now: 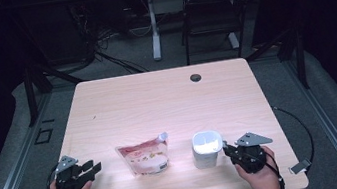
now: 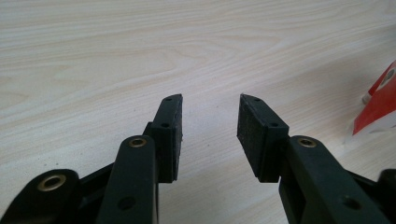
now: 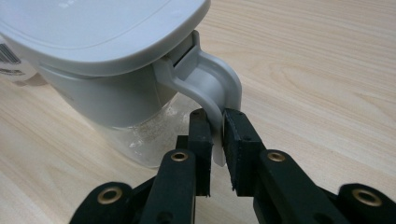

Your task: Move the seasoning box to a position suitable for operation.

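Right gripper view puts the white container (image 3: 107, 56) directly ahead of the right gripper (image 3: 215, 122), its lid on and its curved handle (image 3: 215, 88) reaching back toward the jaws. The two black pads stand close together on either side of the handle's lower strip and look clamped on it, so the right gripper grips the container by its handle. The handle's long axis runs up and down, and the jaws meet it roughly level, across its thin width. Through the clear lower wall of the container something pale and grainy can be made out, though what it is cannot be told.

From the high view, the container (image 1: 207, 148) stands upright on the table (image 1: 157, 101), touching the right gripper (image 1: 228, 149) on that gripper's inner side, toward the person's middle. The right hand (image 1: 259, 174) is by far the nearer one to it. My reading is that any lift or tilt will turn on this pinch: the weight hangs ahead of the jaws, so the container could swing on the thin handle.

Farther out on that side lies the pink pouch (image 1: 144, 157), flat on the table with its spout (image 1: 162, 136) pointing away from the person. It sits between the two grippers, ahead and to the inner side of the left gripper (image 1: 92, 168). In the left gripper view its jaws stand apart with bare wood between them, holding nothing, and a red corner of the pouch (image 2: 380, 105) shows off to the right of the left gripper (image 2: 210, 114).
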`<state>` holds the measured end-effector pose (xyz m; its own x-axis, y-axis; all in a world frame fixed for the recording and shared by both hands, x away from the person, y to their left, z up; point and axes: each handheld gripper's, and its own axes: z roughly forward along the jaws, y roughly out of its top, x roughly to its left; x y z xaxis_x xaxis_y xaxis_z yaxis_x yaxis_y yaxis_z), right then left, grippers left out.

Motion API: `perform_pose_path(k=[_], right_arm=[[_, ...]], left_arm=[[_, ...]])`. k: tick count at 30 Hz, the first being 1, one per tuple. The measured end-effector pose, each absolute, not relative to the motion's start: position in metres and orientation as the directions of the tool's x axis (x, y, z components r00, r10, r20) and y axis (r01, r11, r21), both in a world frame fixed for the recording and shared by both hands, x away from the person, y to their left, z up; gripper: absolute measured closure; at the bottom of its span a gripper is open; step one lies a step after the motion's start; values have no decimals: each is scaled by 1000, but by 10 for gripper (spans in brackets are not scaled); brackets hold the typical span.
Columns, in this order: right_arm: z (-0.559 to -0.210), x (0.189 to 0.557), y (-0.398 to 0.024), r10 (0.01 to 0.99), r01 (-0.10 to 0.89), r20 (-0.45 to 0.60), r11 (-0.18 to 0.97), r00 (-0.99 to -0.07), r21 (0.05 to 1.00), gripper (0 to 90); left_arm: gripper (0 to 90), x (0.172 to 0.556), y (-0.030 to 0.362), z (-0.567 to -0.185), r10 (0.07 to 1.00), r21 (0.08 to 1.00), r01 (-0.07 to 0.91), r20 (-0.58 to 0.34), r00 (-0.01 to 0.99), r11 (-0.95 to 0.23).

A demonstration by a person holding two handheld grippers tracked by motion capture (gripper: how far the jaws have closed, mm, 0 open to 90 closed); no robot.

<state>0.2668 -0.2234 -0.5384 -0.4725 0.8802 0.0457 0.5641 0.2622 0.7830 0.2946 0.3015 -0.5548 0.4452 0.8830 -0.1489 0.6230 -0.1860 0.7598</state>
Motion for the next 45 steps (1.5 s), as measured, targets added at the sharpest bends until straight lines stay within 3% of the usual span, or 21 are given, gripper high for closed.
perform_pose_path(k=[24,33,45], right_arm=[[-532,254,-223,868,535,74,233,-491,812,789],[-516,249,-228,862,490,76,211,-502,846,900],[-492,265,-226,869,465,69,193,-490,864,900]], left_arm=[[612,292,301,-552,883,762,620,-146,445,-186],[613,291,301,-553,883,760,621,-144,446,-190],[613,287,305,-554,891,760,625,-144,431,-180]])
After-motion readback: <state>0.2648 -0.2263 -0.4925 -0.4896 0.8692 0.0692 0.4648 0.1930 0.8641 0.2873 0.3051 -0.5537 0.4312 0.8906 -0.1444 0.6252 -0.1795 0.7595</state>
